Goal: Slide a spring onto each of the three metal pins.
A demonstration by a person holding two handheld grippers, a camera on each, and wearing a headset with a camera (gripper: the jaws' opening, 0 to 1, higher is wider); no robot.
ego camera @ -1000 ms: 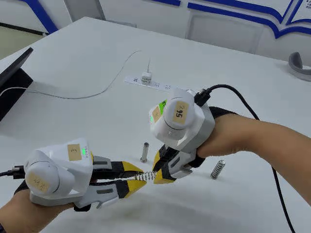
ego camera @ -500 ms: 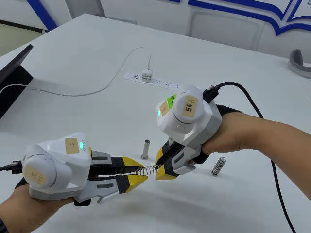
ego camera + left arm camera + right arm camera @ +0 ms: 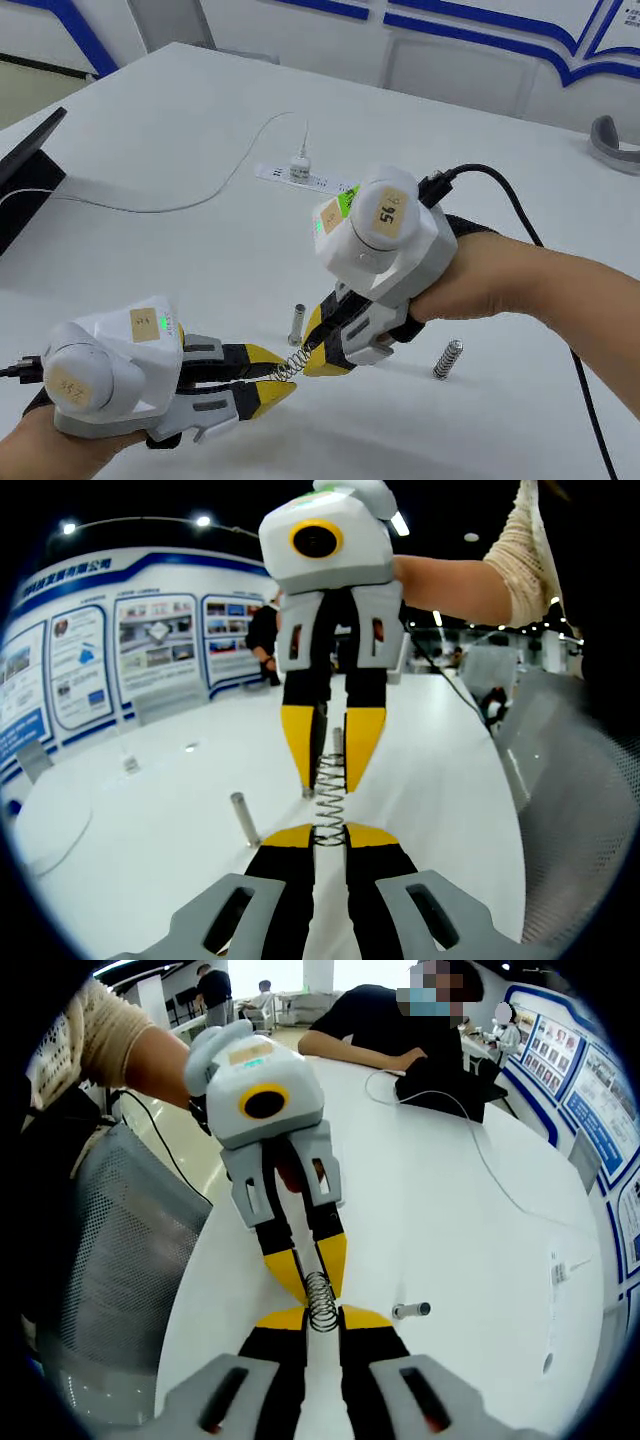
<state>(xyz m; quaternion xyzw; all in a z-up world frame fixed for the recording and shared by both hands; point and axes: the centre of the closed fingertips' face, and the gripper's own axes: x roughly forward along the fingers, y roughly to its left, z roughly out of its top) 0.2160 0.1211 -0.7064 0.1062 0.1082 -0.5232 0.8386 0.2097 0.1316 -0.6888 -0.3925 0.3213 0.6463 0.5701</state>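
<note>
Currently we have the spring held in the air between the two claws, just above the table. The left gripper comes in from the lower left with its yellow tips pinched onto one end of the coil. The right gripper reaches down from above and is clamped on the other end. In both gripper views the coil runs straight from one pair of tips to the other. A thin line shows between the left jaws in the head view; we cannot tell whether it is a pin seated inside the coil. One pin stands upright on the table just behind the claws and is bare, with nothing threaded on it. A loose spring lies on the table to the right, apart from the pin and from both claws. Progress, as we judge it: no pin in sight carries a spring, so we count none of the three as done. The work in hand looks like the first or an early fitting. Left to do: seat this coil, then pick up the loose spring for the standing pin.
</note>
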